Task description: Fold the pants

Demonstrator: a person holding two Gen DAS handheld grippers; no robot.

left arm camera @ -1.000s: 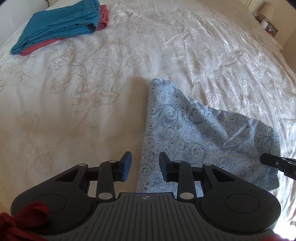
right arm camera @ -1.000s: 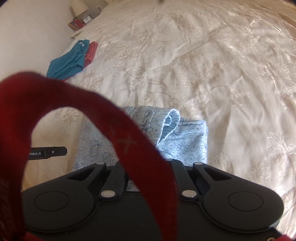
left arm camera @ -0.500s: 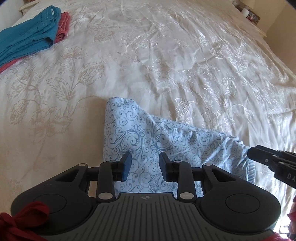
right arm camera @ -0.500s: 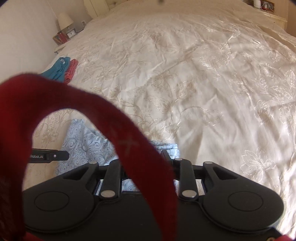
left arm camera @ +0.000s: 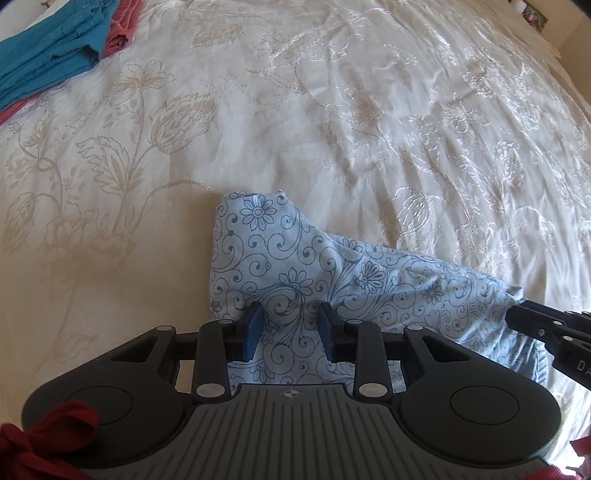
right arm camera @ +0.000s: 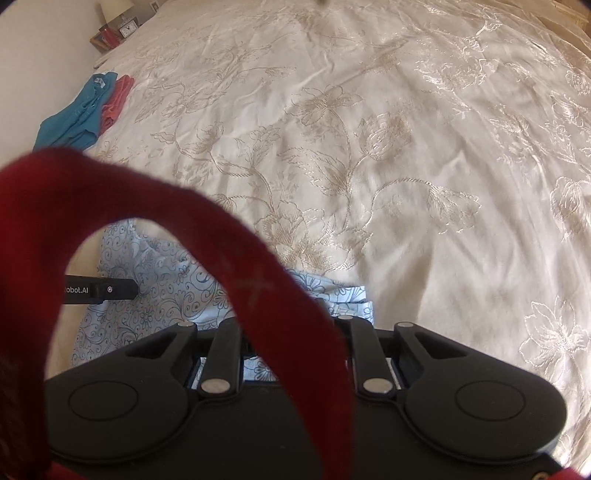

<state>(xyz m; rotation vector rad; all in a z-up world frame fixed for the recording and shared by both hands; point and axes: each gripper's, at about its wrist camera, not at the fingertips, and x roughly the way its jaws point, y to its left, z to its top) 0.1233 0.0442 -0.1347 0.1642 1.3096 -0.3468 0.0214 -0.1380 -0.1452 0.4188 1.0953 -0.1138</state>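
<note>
Light blue floral pants [left arm camera: 295, 266] lie folded into a compact bundle on the cream bedspread [left arm camera: 369, 110]. My left gripper [left arm camera: 290, 326] hovers low over their near left part, open, its blue pads [left arm camera: 254, 328] apart with flat fabric showing between them. My right gripper [left arm camera: 535, 325] reaches the bundle's right edge and its jaws are closing. In the right wrist view a red strap [right arm camera: 221, 251] hides its fingertips, so I cannot tell whether cloth is pinched. That view also shows the pants [right arm camera: 166, 288] and a left gripper finger [right arm camera: 99, 290] resting over them.
A stack of folded teal clothes [left arm camera: 48, 48] over red ones [left arm camera: 122, 22] sits at the far left of the bed, also seen as the teal pile [right arm camera: 74, 114]. A nightstand with a clock [right arm camera: 127, 27] stands beyond the bed's corner.
Both grippers have sunk closer to the pants. The left one has shifted from beside the bundle's left edge to over it. The raised fold near the right gripper now lies flatter.
</note>
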